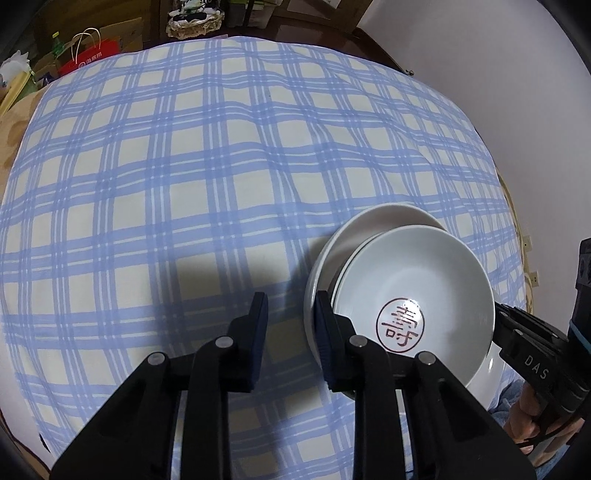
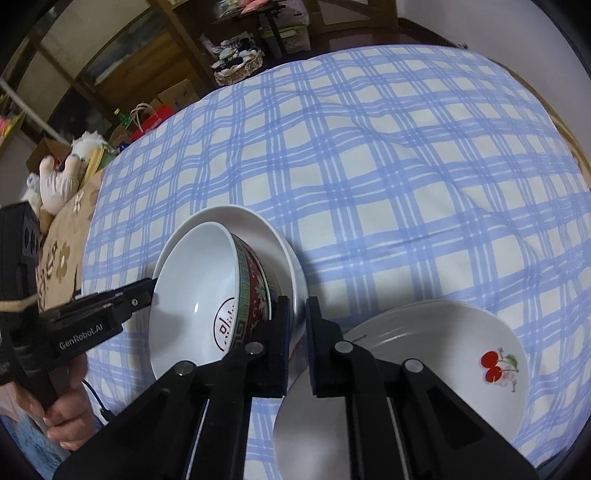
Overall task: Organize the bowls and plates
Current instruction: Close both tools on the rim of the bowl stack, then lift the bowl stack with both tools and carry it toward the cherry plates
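Both hand-held grippers pinch the red-patterned bowl (image 2: pixel 221 295) by opposite rims: left hand-held gripper (image 1: pixel 291 332), right hand-held gripper (image 2: pixel 297 332). Beyond them stretches a blue-checked surface (image 2: pixel 369 166), toward cluttered shelves (image 2: pixel 229 33). Cherry plates (image 2: pixel 443 350) lie right.

This is a lived-in home, most likely a dining or sitting room. A blue-and-white checked cloth (image 2: pixel 369 177) covers a table, over a beige flowered cover (image 2: pixel 61 258) that shows at one edge. Past the far edge stand dark wooden shelves (image 2: pixel 177 40) crammed with odds and ends, and a woven basket (image 2: pixel 240 64) sits heaped with small things. On the floor beside the table are cardboard boxes (image 2: pixel 177 92), a red paper shopping bag (image 1: pixel 88 51) with string handles, a green bottle (image 1: pixel 56 42) and a pale plush toy (image 2: pixel 61 181). Everyday tableware, a patterned bowl (image 2: pixel 207 295) and a cherry-printed plate (image 2: pixel 443 350), sits on the cloth. A plain white wall (image 1: pixel 480 74) closes off one side.
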{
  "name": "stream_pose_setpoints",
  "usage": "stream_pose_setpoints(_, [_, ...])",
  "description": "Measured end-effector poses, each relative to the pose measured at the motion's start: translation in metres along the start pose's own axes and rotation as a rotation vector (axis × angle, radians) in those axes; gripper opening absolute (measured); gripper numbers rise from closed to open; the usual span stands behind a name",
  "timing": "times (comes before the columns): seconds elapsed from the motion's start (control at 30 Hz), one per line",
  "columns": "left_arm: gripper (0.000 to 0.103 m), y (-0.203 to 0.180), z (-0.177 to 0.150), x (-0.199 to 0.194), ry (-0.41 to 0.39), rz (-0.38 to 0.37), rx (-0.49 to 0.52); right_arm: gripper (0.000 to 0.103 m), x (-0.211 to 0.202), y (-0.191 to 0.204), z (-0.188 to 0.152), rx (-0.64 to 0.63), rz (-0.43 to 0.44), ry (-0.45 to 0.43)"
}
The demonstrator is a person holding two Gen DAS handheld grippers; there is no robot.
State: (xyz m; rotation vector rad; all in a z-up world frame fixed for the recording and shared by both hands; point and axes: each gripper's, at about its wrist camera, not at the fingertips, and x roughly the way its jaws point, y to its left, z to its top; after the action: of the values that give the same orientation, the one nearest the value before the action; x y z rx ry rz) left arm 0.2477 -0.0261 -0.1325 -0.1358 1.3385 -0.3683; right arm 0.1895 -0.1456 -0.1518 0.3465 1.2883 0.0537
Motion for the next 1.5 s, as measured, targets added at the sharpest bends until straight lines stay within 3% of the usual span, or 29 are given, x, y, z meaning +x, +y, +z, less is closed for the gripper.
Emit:
stream_pose_setpoints(0.17, [0.004,-0.0045,0.0011,0.0025,-0.009,-0.040,0.033,0.011,0.0005,-0.0023,-0.0009,0.032,0.007,0.000])
stream_pose_setpoints(0.7, [0.003,-0.0034,-0.0007,0.0039,-0.021,-0.022,-0.017,0.011,-0.0032,-0.0005,-0.0028,0.113,-0.010,0.000])
stream_pose_setpoints(1.5, [0.004,-0.0037,-0.0005,0.0016,-0.059,-0.023,-0.046,0.008,-0.0034,0.0020,-0.0043,0.087,-0.046,-0.028])
